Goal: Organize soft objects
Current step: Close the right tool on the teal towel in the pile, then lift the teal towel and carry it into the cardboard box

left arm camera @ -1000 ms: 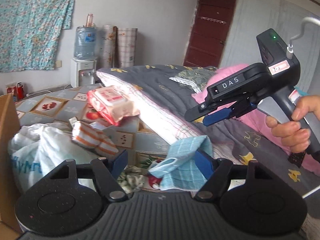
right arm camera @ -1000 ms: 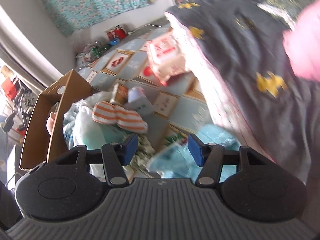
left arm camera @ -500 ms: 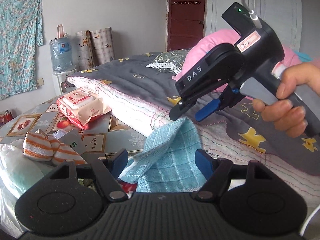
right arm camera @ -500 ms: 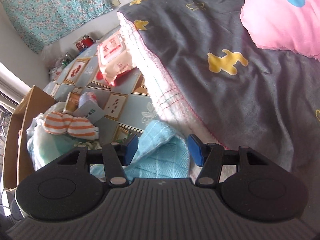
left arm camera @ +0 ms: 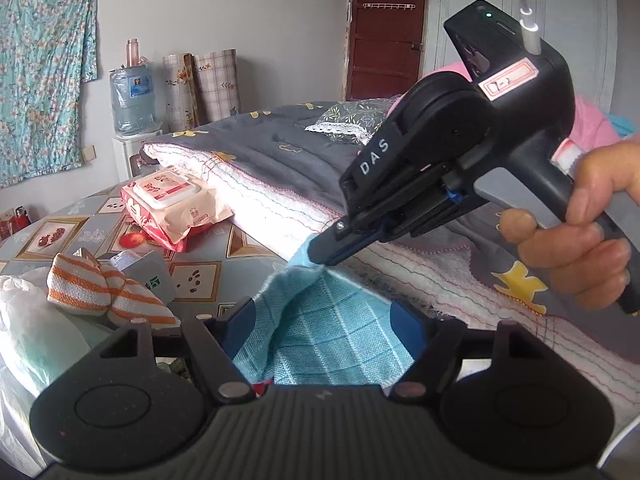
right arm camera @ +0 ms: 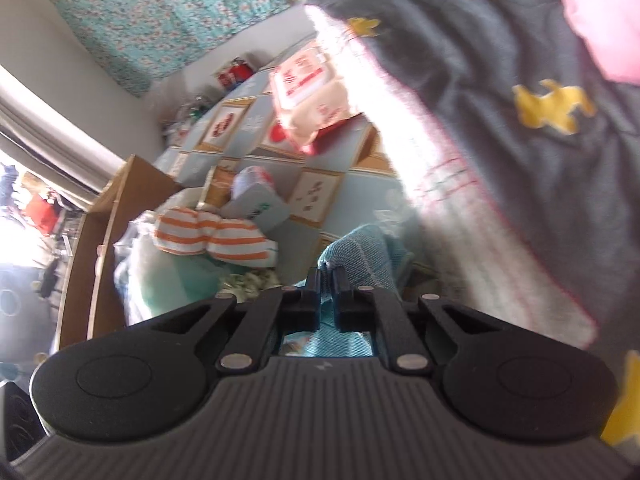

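Left wrist view: right gripper point(left arm camera: 320, 254), black pistol-grip tool held in a person's hand point(left arm camera: 576, 232), fingers pressed together on the raised corner of a light blue checked woven cloth point(left arm camera: 324, 340). The cloth lies on the patterned bed sheet point(left arm camera: 200, 276) beside the folded edge of a grey quilt with yellow animal shapes point(left arm camera: 280, 168), and its body hangs slack below the pinch, which suggests the corner is taken so the piece can be lifted and spread or folded. Left gripper point(left arm camera: 322, 322), blue-padded black fingers, spread wide with the cloth's lower part between them but not pressed; judged to be waiting to take a second corner. Other soft items, untouched: orange-and-white striped fabric bundle point(left arm camera: 100, 292), resting on a white plastic bag of goods point(left arm camera: 36, 336) to the left; pink pillow point(left arm camera: 588, 120) farther back on the quilt. Non-soft items: pink pack of wet wipes with white lid point(left arm camera: 172, 204), against the quilt edge; small grey-green carton point(left arm camera: 148, 276), just beside the striped bundle. Right wrist view, blurred: closed black fingers with blue cloth bunched at their tips; brown cardboard box point(right arm camera: 104, 240) at the bed's left side, a likely receptacle, though its contents cannot be told. Task judged early: one item gripped, none sorted.
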A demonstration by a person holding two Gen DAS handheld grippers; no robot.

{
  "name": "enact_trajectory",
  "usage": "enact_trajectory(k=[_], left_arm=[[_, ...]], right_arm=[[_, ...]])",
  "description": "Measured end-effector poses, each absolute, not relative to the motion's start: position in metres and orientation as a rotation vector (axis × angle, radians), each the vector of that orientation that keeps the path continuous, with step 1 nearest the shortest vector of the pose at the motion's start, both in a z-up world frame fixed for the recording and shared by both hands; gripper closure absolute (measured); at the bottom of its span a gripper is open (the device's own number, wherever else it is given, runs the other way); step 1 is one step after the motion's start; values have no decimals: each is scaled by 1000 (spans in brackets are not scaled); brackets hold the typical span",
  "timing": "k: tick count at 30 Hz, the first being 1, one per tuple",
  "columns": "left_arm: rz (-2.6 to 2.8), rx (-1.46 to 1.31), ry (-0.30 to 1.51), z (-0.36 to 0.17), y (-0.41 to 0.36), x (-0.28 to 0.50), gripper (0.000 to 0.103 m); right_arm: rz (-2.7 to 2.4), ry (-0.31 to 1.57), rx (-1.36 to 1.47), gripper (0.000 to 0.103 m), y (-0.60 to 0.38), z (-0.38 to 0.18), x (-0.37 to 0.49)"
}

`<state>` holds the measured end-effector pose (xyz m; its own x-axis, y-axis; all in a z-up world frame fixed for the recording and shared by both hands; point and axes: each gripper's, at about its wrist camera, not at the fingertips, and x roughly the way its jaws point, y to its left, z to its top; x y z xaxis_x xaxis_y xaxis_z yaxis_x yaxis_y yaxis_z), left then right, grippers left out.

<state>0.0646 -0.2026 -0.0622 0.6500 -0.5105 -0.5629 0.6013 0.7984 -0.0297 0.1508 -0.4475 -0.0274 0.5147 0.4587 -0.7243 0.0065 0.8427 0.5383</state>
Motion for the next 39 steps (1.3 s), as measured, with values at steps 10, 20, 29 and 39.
enact_trajectory(k=[10, 20, 29, 39], left_arm=[[-554, 129, 679, -74, -205, 95, 21], [-528, 200, 734, -90, -219, 105, 18], [-525, 277, 819, -110, -236, 112, 21], [-494, 245, 852, -118, -232, 126, 71]], right_arm=[[246, 1034, 615, 99, -448, -61, 198], [216, 1164, 526, 86, -440, -84, 206], [210, 1258, 410, 62, -429, -90, 210], [235, 1242, 505, 83, -430, -100, 209]])
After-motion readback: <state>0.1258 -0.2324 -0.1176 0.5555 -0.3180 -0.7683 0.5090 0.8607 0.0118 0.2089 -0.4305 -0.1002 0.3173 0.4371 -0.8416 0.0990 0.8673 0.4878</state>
